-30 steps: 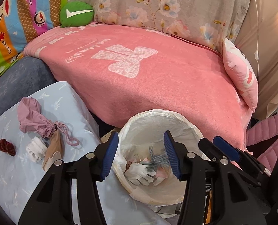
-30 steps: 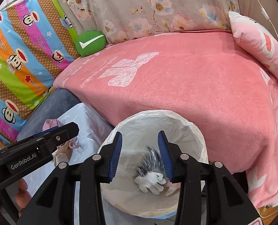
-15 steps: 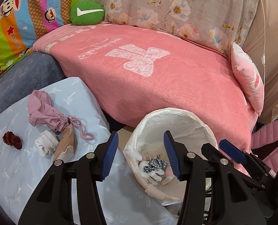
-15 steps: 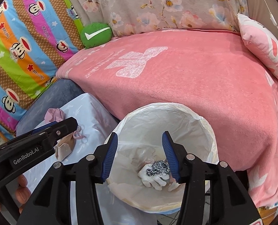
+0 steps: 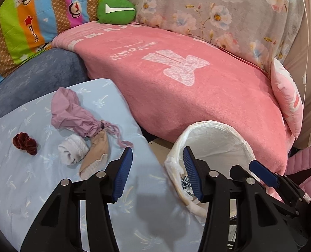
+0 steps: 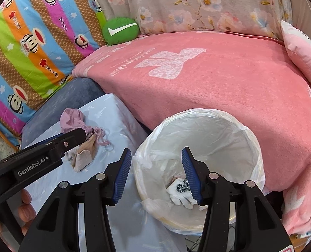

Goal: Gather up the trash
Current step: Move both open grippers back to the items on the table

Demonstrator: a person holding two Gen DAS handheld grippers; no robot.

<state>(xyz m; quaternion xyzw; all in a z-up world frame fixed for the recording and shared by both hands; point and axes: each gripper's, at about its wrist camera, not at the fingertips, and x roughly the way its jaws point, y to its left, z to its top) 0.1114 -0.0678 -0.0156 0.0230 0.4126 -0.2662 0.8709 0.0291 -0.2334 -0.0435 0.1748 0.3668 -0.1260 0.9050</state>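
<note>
Left wrist view has the left claw (image 5: pixel 157 171) nearest, its blue pads parted about halfway with nothing between them, hanging over the edge of the pale blue worktop (image 5: pixel 19 189) beside the bin. Just beyond its left pad lie the pieces left on the worktop: a beige sock (image 5: pixel 96 157), a rolled white sock (image 5: pixel 72 150) touching it, a crumpled mauve drawstring pouch (image 5: pixel 71 115) behind both, and a dark red scrunchie (image 5: pixel 25 143) apart to the left. To the right stands the white-lined trash bin (image 5: pixel 229 134), just off the worktop's corner, with a speckled black-and-white scrap (image 5: pixel 185 181) showing inside behind the right pad. The right claw's blue-tipped finger pokes in at the lower right.

Right wrist view shows the right claw (image 6: pixel 156 173) also empty, pads held moderately apart, straddling the bin's near rim (image 6: pixel 258 159). Inside the bin lie a white glove (image 6: pixel 181 197) and the speckled scrap (image 6: pixel 182 187) on top of it. The left claw's black body, marked GenRobot.AI, crosses the left side over the beige sock (image 6: pixel 85 157) and the pouch (image 6: pixel 71 119); fingertips of a hand (image 6: pixel 26 208) show beneath it.

Farther back, a pink blanket (image 6: pixel 229 88) covers the sofa, with a green cushion (image 6: pixel 120 30) bearing a white tick, a striped monkey-print cloth (image 6: pixel 33 48), a floral backrest cover (image 6: pixel 197 6) and a pink pillow (image 6: pixel 304 56) at the right.
</note>
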